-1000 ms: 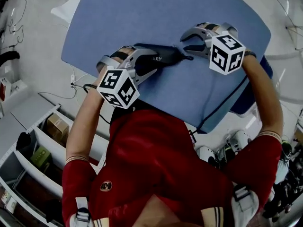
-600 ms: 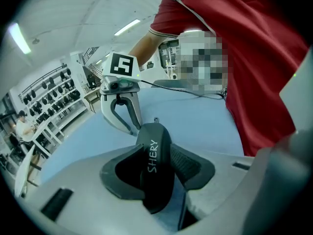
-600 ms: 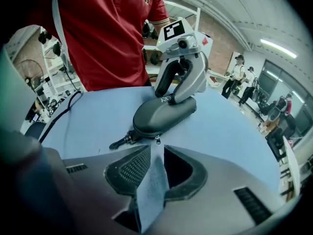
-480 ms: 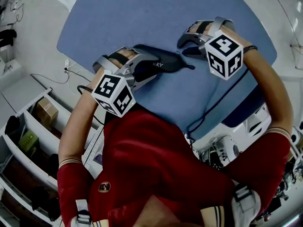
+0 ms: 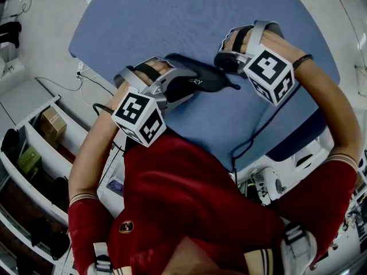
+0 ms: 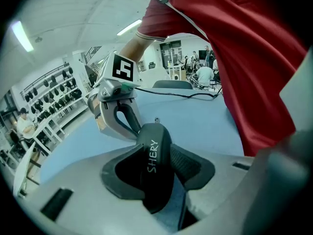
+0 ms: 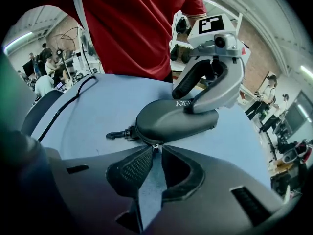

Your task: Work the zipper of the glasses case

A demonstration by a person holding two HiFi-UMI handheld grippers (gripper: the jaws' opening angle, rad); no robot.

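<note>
A black glasses case [image 5: 198, 76] marked SHERY [image 6: 152, 155] lies on the blue table [image 5: 172, 16]. My left gripper [image 5: 182, 83] [image 6: 154, 156] is shut on the case's left part, its pads pressing both sides. My right gripper [image 5: 225, 67] [image 7: 157, 151] is at the case's near edge, by the end with the clip. Its jaws are closing, with the small silver zipper pull [image 7: 156, 147] between the fingertips and a narrow gap still showing. The black clip [image 7: 120, 133] sticks out from the case's end.
A black cable [image 7: 63, 106] runs over the table toward its edge. The person's red shirt [image 5: 189, 199] fills the near side. Shelves with boxes [image 5: 40, 136] stand below the table's left edge. People and equipment fill the room behind.
My right gripper has come in closer to the case's end and its jaws have narrowed. The left gripper keeps its hold on the case.
</note>
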